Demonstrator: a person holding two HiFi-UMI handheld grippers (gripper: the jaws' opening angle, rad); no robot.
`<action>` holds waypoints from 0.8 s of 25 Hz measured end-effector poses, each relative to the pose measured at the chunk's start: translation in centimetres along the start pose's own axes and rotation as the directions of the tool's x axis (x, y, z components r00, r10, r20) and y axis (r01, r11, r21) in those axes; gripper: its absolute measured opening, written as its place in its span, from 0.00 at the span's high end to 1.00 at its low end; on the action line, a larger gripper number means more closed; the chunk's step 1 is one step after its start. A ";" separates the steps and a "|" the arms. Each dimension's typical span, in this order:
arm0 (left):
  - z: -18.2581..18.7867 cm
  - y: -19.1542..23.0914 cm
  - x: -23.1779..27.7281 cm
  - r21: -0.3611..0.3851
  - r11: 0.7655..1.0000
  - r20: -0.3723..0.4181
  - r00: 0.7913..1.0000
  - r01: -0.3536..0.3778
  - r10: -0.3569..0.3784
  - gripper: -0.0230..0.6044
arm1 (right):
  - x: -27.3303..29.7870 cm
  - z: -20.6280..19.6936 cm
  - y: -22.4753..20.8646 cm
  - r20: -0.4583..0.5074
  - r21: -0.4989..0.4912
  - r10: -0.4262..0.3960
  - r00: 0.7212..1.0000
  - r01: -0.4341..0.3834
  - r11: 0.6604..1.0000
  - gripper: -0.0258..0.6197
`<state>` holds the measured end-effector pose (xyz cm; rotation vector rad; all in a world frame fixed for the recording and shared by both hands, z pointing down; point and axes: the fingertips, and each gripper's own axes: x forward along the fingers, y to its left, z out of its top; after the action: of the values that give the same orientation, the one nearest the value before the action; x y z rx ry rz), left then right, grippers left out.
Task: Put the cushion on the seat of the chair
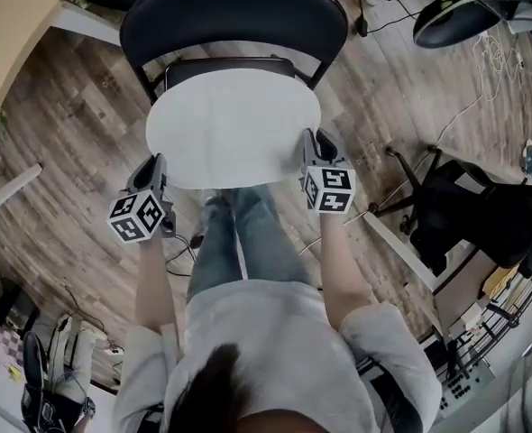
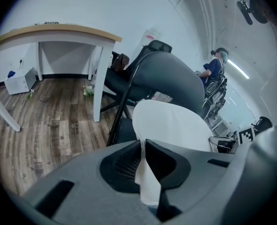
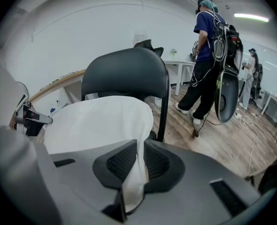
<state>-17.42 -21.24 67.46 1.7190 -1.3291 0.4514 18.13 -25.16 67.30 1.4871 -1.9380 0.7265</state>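
- Holding the white cushion over the chair, both grippers are clamped on it: the left gripper pinches the left rim and the right gripper the right rim. Each gripper view shows white fabric nipped between closed jaws
- Position: the cushion lies flat and roughly centred above the seat, of which only a dark strip shows at the far side, just before the backrest. Whether the cushion already bears on the seat cannot be told
- Status, as judged: carrying and alignment are largely done; full lowering and release of both rims are outstanding
- Edges: the cushion's far rim is near the backrest uprights. Its near rim appears to reach out toward the person's legs, so a slight push toward the backrest may be needed
- Clearance: a desk is well apart at left, with a black office chair and floor cables at right and a standing person beyond the chair. None obstructs withdrawal to either side
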 end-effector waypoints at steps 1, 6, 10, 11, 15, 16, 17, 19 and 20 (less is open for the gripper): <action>-0.4 0.2 0.6 -0.004 1.000 -0.009 1.000 -0.004 0.004 0.91 | 0.6 -0.5 -0.1 -0.012 -0.002 0.002 1.000 -0.002 1.000 0.89; -2.1 1.9 2.9 -0.019 1.000 -0.042 0.999 -0.025 0.024 0.91 | 3.3 -3.0 -0.1 -0.061 -0.003 0.018 0.998 -0.018 1.000 0.89; -3.1 3.4 4.6 -0.012 0.999 -0.068 0.997 -0.039 0.039 0.91 | 5.4 -4.6 0.2 -0.092 -0.011 0.036 0.995 -0.037 0.999 0.89; -3.5 3.8 4.9 -0.012 0.999 -0.075 0.996 -0.044 0.043 0.91 | 5.8 -5.0 0.3 -0.099 -0.014 0.041 0.994 -0.043 0.999 0.89; -5.1 5.0 6.2 -0.025 0.998 -0.096 0.994 -0.056 0.054 0.91 | 7.3 -6.5 0.5 -0.120 -0.015 0.051 0.991 -0.053 0.998 0.89; -5.4 5.2 6.6 -0.025 0.998 -0.101 0.993 -0.058 0.055 0.91 | 7.7 -6.9 0.5 -0.126 -0.013 0.050 0.991 -0.052 0.999 0.89; -5.7 5.5 7.0 -0.023 0.998 -0.107 0.993 -0.061 0.058 0.91 | 8.1 -7.3 0.6 -0.131 -0.012 0.049 0.990 -0.051 0.999 0.89; -6.2 6.0 7.9 -0.012 0.998 -0.118 0.991 -0.065 0.063 0.91 | 8.9 -8.1 0.6 -0.144 -0.010 0.046 0.989 -0.048 0.999 0.89; -6.3 6.1 8.2 -0.006 0.998 -0.123 0.990 -0.065 0.064 0.91 | 9.2 -8.5 0.5 -0.150 -0.008 0.044 0.988 -0.046 0.999 0.89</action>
<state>-18.61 -21.07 79.48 1.6174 -1.2987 0.5779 16.79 -24.92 79.76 1.3458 -1.8644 0.8219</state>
